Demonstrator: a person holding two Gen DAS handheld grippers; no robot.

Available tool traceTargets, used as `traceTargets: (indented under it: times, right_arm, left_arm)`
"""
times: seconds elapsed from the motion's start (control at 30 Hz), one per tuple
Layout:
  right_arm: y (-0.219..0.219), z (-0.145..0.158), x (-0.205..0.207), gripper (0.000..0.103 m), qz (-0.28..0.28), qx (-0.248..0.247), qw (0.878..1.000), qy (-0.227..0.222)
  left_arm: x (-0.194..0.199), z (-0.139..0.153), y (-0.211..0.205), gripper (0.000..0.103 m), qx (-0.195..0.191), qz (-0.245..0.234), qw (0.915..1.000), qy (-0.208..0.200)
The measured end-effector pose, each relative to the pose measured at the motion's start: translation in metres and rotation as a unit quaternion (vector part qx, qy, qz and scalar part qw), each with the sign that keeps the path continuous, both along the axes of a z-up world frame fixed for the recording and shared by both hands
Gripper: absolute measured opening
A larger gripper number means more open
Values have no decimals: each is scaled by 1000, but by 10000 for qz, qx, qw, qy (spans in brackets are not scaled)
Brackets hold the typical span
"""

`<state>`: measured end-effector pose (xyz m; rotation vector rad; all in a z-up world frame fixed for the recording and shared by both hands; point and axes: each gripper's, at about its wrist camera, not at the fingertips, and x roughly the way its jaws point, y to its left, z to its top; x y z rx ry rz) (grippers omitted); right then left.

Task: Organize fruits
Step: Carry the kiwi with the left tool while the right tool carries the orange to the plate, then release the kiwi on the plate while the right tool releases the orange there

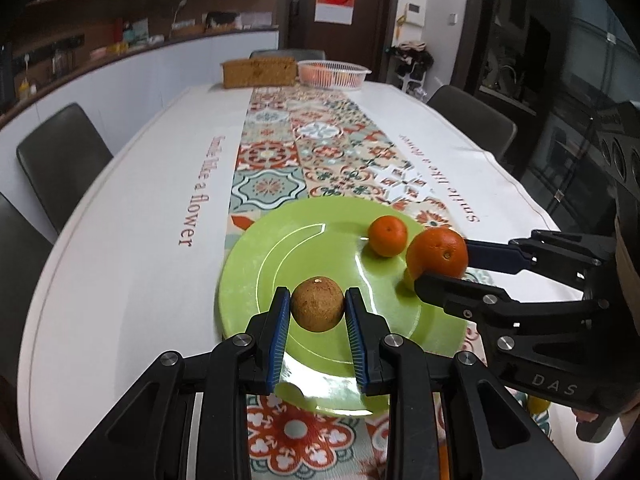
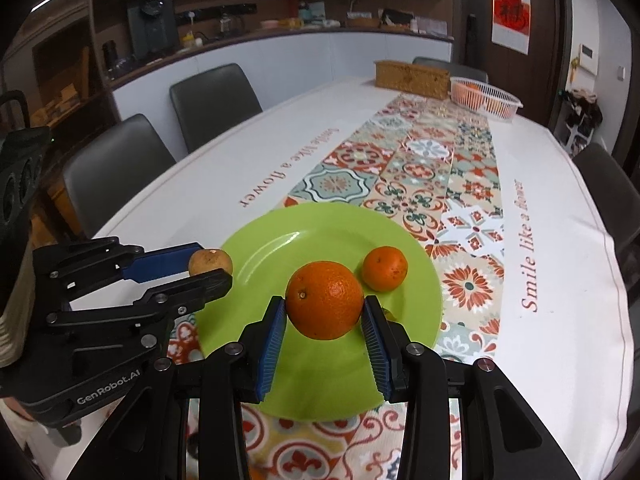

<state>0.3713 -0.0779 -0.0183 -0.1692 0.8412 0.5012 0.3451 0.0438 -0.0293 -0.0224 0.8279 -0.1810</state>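
A green plate (image 1: 320,248) (image 2: 320,232) lies on the patterned table runner. My left gripper (image 1: 317,309) (image 2: 214,267) is shut on a small brown round fruit (image 1: 317,309) (image 2: 210,261) and holds it over the plate's near left part. Over the plate's right side my right gripper (image 2: 325,312) (image 1: 438,262) is shut on a large orange (image 2: 325,306) (image 1: 437,256). A small tangerine (image 1: 387,236) (image 2: 385,268) rests on the plate just beyond the orange. Something yellow-green (image 1: 408,278) shows under the orange, mostly hidden.
A white basket (image 1: 334,74) (image 2: 486,98) with orange fruit and a woven brown box (image 1: 260,72) (image 2: 412,76) stand at the table's far end. Grey chairs (image 1: 64,160) (image 2: 214,100) line both long sides. The white tablecloth (image 1: 140,208) hangs over the table's rounded edges.
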Motion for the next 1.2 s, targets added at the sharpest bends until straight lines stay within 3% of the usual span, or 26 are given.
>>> traceTargets:
  times: [0.3,0.43,0.5,0.87,1.0,1.2]
  right_arm:
    - [1,-23,24,40,-84,18,9990,431]
    - [0,-27,25,40,-129,33,9987,496]
    - [-1,-28,26,41,-165,55,9986,509]
    - [-14,6,-11,41,-169,86,9998,-19]
    - [-20,24,-32,41,-155,163,9994,-265]
    - [-28,41,-61,41,-159,262,9983,-501]
  left_arm:
    - [18,-15,1,28,29,43,9997,240]
    - [18,-14,2,40,78,90,9997,200]
    - [15,-11,4,40,123,139,9997,175]
    - [-24,19,-3,43,353,252,9989,-177]
    - [-47,36,-11,47,617,237,9969,-428]
    - [-81,61,-19,51,709,233,9942,-776]
